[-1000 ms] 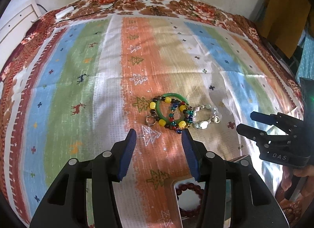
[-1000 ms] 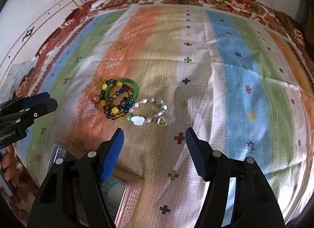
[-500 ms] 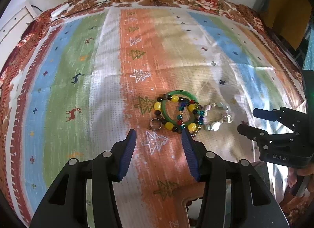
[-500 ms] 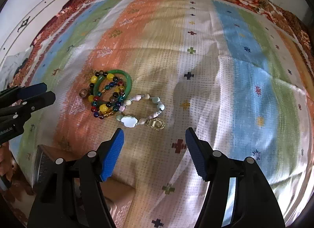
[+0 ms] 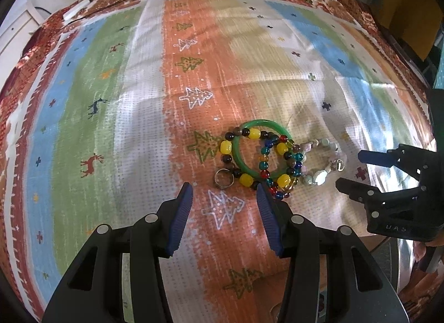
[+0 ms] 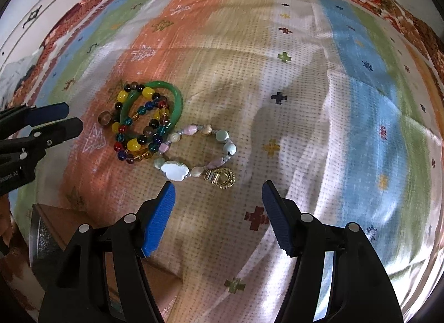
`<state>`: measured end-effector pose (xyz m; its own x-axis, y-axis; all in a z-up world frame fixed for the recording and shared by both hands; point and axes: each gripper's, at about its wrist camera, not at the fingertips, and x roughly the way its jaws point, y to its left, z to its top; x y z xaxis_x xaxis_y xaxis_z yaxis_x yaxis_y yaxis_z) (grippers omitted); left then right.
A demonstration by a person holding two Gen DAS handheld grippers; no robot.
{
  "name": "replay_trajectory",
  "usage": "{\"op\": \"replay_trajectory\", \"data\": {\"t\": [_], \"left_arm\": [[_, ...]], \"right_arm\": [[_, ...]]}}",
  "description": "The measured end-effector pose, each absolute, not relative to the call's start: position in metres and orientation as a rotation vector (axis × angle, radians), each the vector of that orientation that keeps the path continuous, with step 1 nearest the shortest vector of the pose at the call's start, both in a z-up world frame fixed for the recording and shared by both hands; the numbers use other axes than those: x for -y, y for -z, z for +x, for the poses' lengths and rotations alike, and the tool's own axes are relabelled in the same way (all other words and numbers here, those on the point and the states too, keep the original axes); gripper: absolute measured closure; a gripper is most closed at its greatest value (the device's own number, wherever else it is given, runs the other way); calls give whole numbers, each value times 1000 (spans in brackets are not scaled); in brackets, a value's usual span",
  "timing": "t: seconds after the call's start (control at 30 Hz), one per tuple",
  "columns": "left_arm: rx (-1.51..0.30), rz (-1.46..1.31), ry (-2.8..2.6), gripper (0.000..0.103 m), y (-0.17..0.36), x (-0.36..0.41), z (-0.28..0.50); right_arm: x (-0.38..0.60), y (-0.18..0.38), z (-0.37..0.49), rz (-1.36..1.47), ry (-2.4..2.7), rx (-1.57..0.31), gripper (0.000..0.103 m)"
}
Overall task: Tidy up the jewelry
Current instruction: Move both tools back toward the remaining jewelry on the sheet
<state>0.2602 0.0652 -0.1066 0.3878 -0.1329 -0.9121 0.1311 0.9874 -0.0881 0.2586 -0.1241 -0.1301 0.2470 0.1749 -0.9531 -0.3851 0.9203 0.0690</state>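
A pile of jewelry lies on the striped cloth: a green bangle [image 5: 238, 153] [image 6: 177, 100], a multicoloured bead bracelet [image 5: 280, 181] [image 6: 133, 145], a pale stone bracelet [image 5: 315, 177] [image 6: 222, 137] with a gold clasp [image 6: 220, 178], and a small ring [image 5: 223, 179] [image 6: 105, 117]. My left gripper [image 5: 223, 198] is open just short of the ring and beads. My right gripper [image 6: 217, 192] is open just short of the pale bracelet and clasp. Both are empty.
A jewelry box [image 6: 58, 228] sits at the near edge, partly behind my right gripper's left finger. The patterned cloth [image 5: 111, 100] covers the whole table, with a white wall behind. The right gripper shows in the left wrist view [image 5: 352, 170], the left one in the right wrist view [image 6: 73, 117].
Both grippers have moved forward toward the jewelry pile, which now lies closer to the fingertips. The jaws stay open.
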Motion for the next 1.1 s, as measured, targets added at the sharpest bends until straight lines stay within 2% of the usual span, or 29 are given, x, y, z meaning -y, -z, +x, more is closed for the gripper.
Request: {"op": "replay_trajectory", "data": {"t": [1.07,1.1], "left_arm": [[-1236,51,183,56,141,-59,284],[-1236,53,185,55,141,-58,285]], "right_arm": [[115,151,275,-261,-419,-1283,39],[114,151,275,-263,-419,-1282,43]]}}
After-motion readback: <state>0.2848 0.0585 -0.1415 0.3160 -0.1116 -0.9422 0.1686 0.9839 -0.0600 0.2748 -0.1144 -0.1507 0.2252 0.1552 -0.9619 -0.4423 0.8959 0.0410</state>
